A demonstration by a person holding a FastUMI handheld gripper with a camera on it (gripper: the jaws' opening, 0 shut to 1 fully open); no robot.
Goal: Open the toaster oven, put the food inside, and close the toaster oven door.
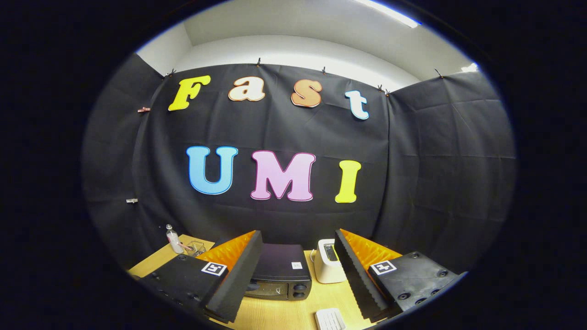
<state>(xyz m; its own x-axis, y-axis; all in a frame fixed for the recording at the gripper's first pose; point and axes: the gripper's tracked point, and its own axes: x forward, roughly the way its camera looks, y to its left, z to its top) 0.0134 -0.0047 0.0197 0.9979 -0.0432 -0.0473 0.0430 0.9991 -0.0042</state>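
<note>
The wooden table (275, 314) runs beneath the gripper, its far left corner reaching the black booth wall.

1. Far left: a small clear bottle (173, 239) stands upright near the table's back-left corner. Just beside it, to the right, sits a small wire basket (196, 248). Both lie beyond the left finger and well apart from the oven.
2. Centre-left: the toaster oven (282, 270) sits on the table, its dark top facing up and its front panel with two knobs facing the gripper. Its left portion is hidden behind the left finger, so the door's state cannot be told.
3. Centre-right: a white pop-up toaster (328, 267) stands just beside the oven's right side, close to the right finger's tip.
4. Near edge: a white ridged object (330, 319) lies on the table between the fingers, nearer the right one; only part of it shows.

The gripper (298, 243) is spread wide and holds nothing. It hangs above the table, with the oven ahead and below, between the fingers. Bare tabletop lies in front of the oven.
</note>
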